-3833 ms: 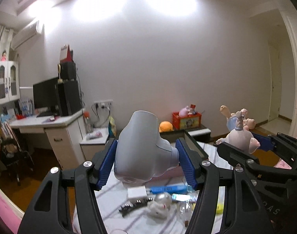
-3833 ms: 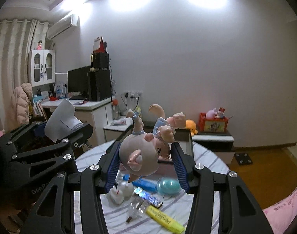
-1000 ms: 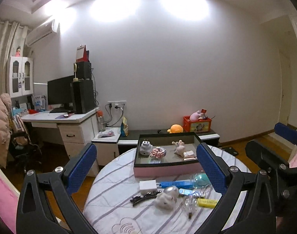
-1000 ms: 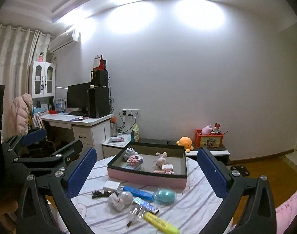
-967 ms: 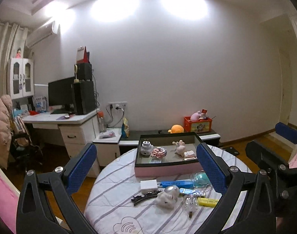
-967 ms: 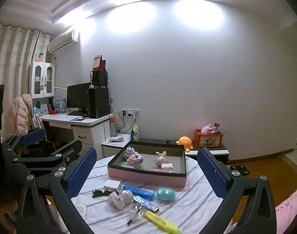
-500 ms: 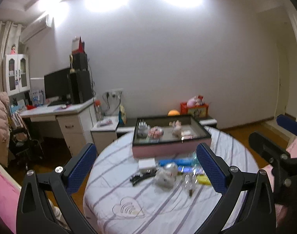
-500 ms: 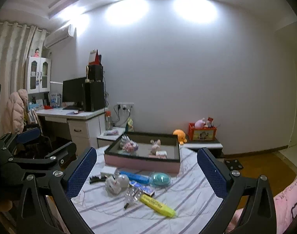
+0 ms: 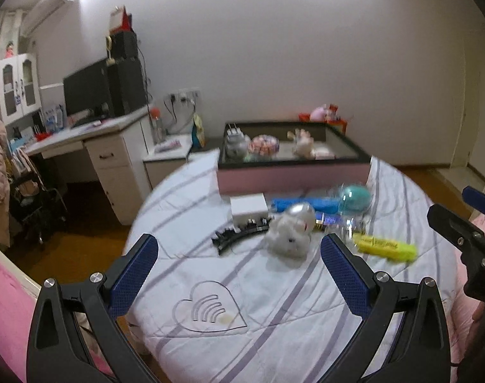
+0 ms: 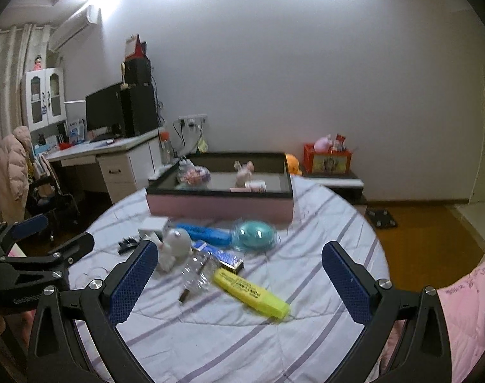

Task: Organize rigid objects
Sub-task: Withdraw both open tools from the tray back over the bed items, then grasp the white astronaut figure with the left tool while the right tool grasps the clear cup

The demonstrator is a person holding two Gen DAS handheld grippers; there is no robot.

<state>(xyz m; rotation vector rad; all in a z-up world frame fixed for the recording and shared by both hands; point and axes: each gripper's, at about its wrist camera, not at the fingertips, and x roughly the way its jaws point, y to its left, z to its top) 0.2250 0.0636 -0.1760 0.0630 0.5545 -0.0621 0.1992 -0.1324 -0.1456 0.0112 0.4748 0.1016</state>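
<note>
A pink box with a black rim (image 9: 293, 177) (image 10: 220, 206) stands at the far side of the round table and holds a grey plug-shaped item (image 9: 235, 138), a small figurine (image 9: 301, 140) (image 10: 244, 172) and other small items. In front of it lie a white adapter (image 9: 248, 206), a black hair clip (image 9: 239, 234), a white toy figure (image 9: 291, 231) (image 10: 175, 247), a blue tube (image 10: 207, 233), a teal egg (image 10: 255, 234), a clear bulb (image 10: 196, 274) and a yellow highlighter (image 9: 384, 247) (image 10: 250, 290). My left gripper (image 9: 239, 274) and right gripper (image 10: 239, 281) are open and empty above the table's near side.
The table wears a white striped cloth (image 9: 274, 303). A desk with a monitor (image 9: 86, 95) stands at the left, a chair with a coat (image 10: 16, 166) beside it. A low shelf with a red box (image 10: 327, 159) stands by the far wall. Pink bedding (image 10: 465, 303) lies at the right.
Earlier each gripper held an object over the box; both are now open and empty, the objects lie in the box. Both grippers have since tilted down and moved closer to the loose items.
</note>
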